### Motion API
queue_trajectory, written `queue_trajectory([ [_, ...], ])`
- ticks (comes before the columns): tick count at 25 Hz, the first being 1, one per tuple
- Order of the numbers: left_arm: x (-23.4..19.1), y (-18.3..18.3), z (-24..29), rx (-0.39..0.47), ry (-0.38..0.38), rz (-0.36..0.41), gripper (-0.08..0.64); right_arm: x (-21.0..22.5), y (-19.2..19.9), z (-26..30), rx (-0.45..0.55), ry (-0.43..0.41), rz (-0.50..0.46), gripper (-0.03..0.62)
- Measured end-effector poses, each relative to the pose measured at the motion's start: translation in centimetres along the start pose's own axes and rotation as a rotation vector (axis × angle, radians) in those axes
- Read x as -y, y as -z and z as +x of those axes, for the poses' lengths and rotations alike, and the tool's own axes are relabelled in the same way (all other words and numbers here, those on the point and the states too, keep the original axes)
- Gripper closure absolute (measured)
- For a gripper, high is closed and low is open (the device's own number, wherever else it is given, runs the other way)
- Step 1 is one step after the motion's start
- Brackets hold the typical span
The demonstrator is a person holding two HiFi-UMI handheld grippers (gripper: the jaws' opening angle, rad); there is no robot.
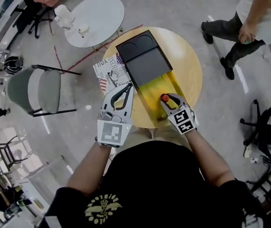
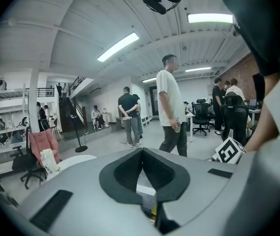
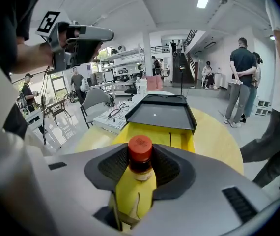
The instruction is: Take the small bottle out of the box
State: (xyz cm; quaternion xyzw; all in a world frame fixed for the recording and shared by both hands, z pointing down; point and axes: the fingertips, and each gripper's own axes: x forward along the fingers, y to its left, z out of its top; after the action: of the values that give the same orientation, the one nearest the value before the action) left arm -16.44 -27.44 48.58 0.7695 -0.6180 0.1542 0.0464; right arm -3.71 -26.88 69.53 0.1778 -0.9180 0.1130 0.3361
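Two grippers. Right gripper (image 3: 140, 154) jaws clamped round small yellow red-capped plastic bottle (image 3: 136, 186), upright inside near end of open yellow box (image 1: 163, 83), ready for lift-out. Left gripper (image 1: 126, 87) closed, empty, left of box, likely idle.

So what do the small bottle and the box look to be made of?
The small bottle: likely plastic, opaque yellow with a slight sheen; red-orange cap probably plastic. The box: glossy yellow inside, matte dark lid; card or plastic, unclear.
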Motion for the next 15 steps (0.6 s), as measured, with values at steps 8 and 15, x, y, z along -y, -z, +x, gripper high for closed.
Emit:
queue_trajectory([
  [8, -0.7, -0.8, -0.3, -0.01, -0.015, 0.018, 0.543, 0.0, -1.7, -1.2, 0.007, -0.025, 0.0, 0.437],
  [15, -1.9, -2.8, -0.6, 0.024, -0.052, 0.01, 0.543, -0.1, -4.0, -2.8, 0.029, -0.029, -0.016, 0.437],
])
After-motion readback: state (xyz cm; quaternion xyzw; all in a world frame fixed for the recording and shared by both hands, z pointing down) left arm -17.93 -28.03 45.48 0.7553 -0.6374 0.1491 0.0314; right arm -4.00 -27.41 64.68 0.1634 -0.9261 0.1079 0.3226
